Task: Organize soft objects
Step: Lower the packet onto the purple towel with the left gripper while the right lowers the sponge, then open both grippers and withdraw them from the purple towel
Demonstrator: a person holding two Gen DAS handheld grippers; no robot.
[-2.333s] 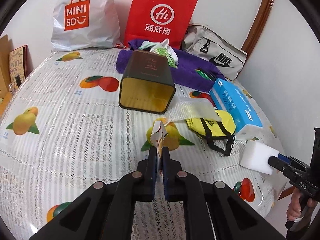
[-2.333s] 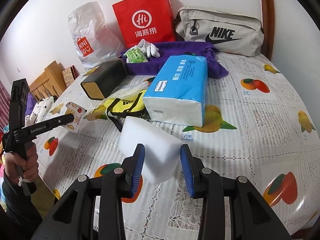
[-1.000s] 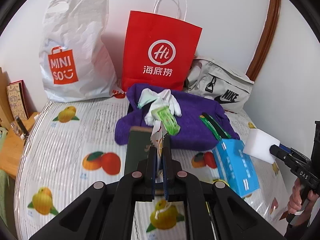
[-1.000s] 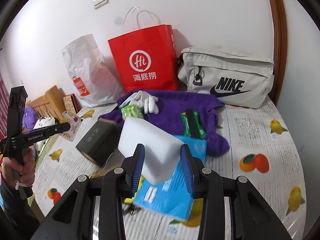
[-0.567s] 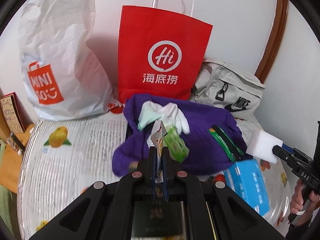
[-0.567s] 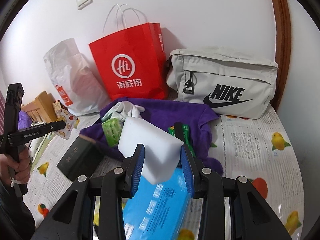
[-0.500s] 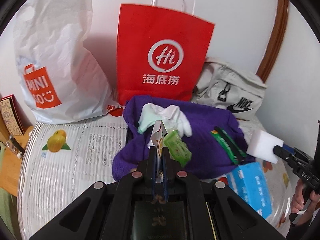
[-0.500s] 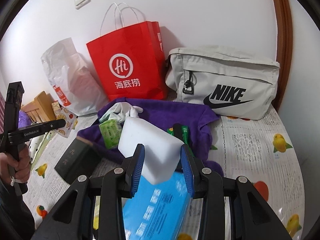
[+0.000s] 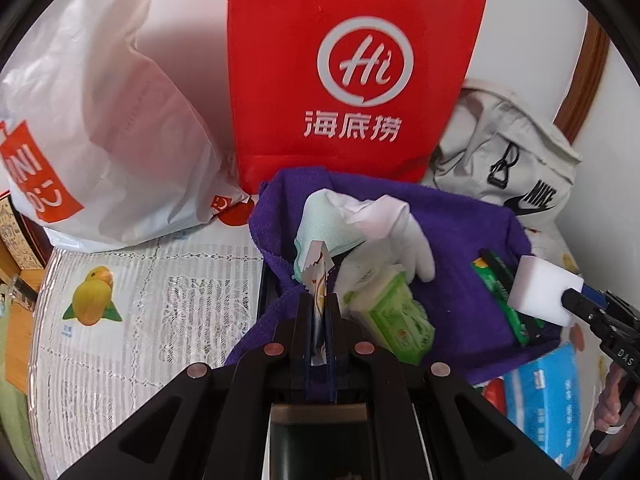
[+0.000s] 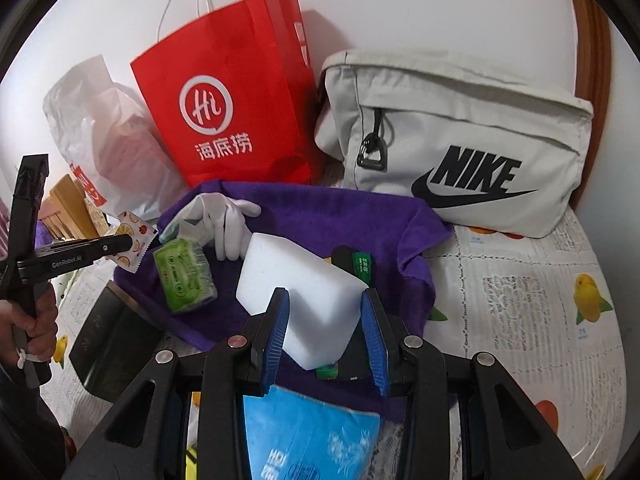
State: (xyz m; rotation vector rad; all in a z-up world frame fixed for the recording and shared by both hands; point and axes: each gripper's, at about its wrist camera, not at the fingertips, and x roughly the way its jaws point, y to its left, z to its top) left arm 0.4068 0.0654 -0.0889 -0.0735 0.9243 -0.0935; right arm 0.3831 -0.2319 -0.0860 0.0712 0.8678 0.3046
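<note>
sponge point(image 10: 298, 280) pinched by right gripper point(image 10: 324, 320), sachet point(image 9: 318, 280) by left gripper point(image 9: 319, 308), facing "nike" bag point(image 10: 460, 160).

Left wrist view: looks along the left tongs point(image 9: 319, 312), close above the purple towel point(image 9: 460, 240), facing the red bag point(image 9: 352, 68) at upper centre.
Right wrist view: looks along the right tongs point(image 10: 324, 332), close, facing the Nike bag point(image 10: 460, 152) at upper right.
Shared: towel, red bag, Nike bag, green pack point(image 10: 184, 276); each shows the other tongs at a frame edge.
</note>
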